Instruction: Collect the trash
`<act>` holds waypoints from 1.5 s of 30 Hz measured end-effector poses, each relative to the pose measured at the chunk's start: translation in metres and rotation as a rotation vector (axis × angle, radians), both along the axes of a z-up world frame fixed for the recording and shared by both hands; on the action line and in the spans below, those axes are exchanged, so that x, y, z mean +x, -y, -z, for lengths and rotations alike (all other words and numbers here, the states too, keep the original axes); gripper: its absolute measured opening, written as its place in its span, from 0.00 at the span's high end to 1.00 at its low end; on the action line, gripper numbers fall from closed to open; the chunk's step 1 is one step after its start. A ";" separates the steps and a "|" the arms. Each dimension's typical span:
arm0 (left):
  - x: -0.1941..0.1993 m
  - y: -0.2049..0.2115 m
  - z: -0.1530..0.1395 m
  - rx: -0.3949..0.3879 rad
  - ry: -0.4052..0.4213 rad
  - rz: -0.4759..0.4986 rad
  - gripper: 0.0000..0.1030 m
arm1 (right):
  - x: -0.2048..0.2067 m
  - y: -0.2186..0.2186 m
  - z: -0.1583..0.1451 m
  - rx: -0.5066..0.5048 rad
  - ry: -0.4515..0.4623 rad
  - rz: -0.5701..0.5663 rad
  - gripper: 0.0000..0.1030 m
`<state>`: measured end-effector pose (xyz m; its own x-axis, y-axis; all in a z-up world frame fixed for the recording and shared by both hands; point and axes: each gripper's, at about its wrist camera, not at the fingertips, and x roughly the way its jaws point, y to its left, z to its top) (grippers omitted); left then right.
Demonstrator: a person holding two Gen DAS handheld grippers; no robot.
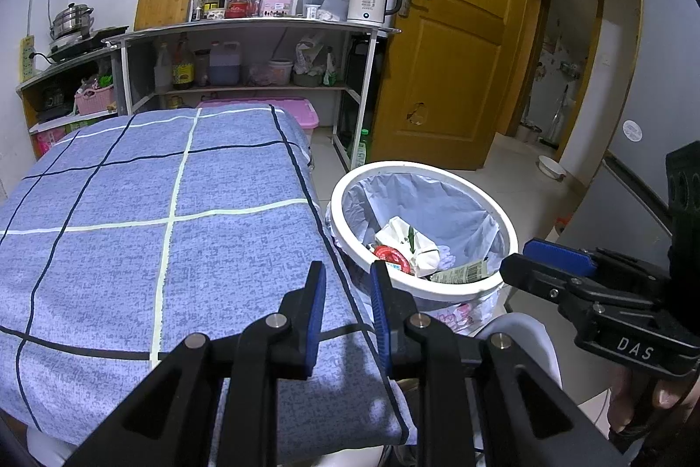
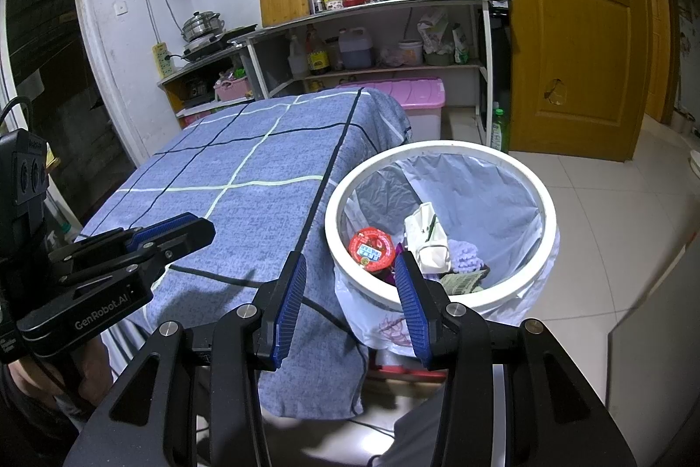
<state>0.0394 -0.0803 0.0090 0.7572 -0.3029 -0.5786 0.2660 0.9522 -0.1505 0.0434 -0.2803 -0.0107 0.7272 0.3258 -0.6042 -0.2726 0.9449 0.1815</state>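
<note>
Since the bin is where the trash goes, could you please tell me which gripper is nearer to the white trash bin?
Right. The right gripper hangs just short of the white trash bin, one finger overlapping its near rim. The left gripper sits over the blue checked tablecloth, beside the bin.

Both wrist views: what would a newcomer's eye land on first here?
The white bin, lined with a bag, stands on the floor right of the table and already holds trash: a red lid, a crumpled carton and a purple clump. Left of it, the blue checked cloth covers a bare tabletop. Both grippers, left and right, hover open and empty in front.
</note>
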 end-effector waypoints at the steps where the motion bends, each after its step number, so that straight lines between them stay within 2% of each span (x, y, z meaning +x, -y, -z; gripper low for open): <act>1: 0.000 0.000 0.000 0.001 -0.001 0.000 0.79 | 0.000 0.000 0.000 0.000 0.000 0.000 0.58; 17: -0.002 -0.003 0.002 0.007 -0.009 -0.015 0.78 | 0.000 0.000 0.001 0.001 -0.002 0.001 0.58; 19: -0.003 -0.002 0.002 0.009 -0.006 -0.018 0.62 | 0.000 0.000 0.000 0.000 -0.002 0.000 0.58; 20: -0.003 -0.003 0.001 0.011 0.000 -0.023 0.61 | 0.000 0.000 0.001 0.000 -0.002 -0.001 0.58; 45: -0.004 0.003 0.004 0.028 -0.005 -0.027 0.61 | -0.003 -0.002 0.008 0.000 -0.010 0.001 0.58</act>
